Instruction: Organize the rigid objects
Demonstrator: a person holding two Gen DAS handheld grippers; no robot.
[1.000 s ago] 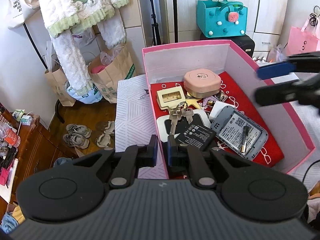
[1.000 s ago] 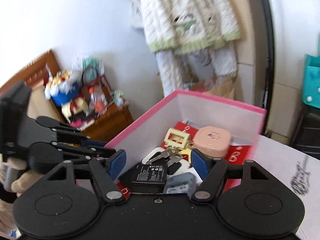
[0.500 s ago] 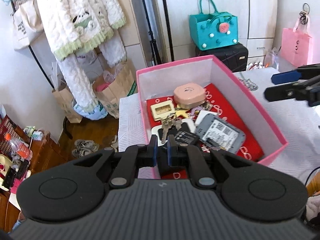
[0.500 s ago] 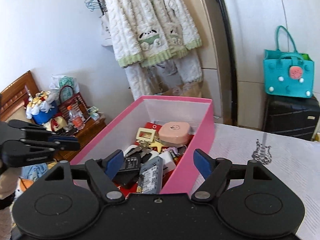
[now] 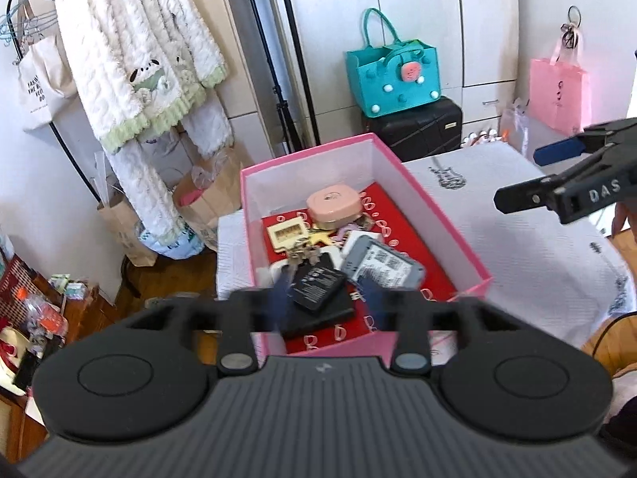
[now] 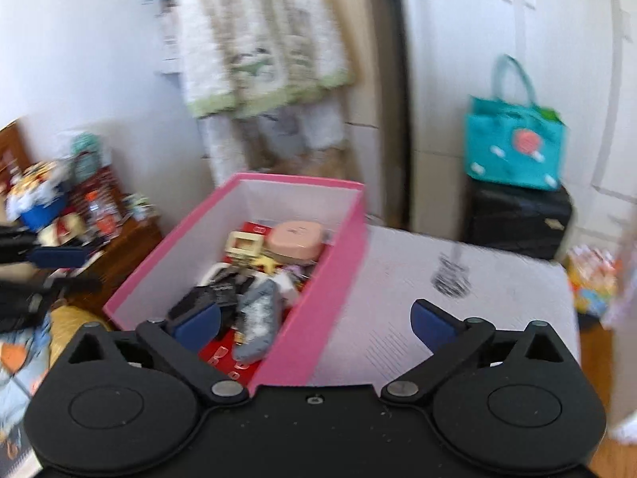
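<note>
Left wrist view: pink box [image 5: 438, 215] at table's [image 5: 537, 259] left edge, w/ keys [image 5: 302, 253], pink case [image 5: 333, 207], gray device [image 5: 384, 265] inside. Right view blurred; adds box's outer side wall. Left gripper [image 5: 324, 304] fingers apart over near rim. Right gripper [image 6: 314, 320] spread wide, straddling near corner.

Left claw [image 5: 324, 300] spread apart and blurred, fingers holding nothing; right claw [image 6: 316, 322] likewise wide open and empty, seen from the left wrist as two dark fingers [image 5: 557, 195] reaching in level from the right edge, blue pad uppermost.
</note>
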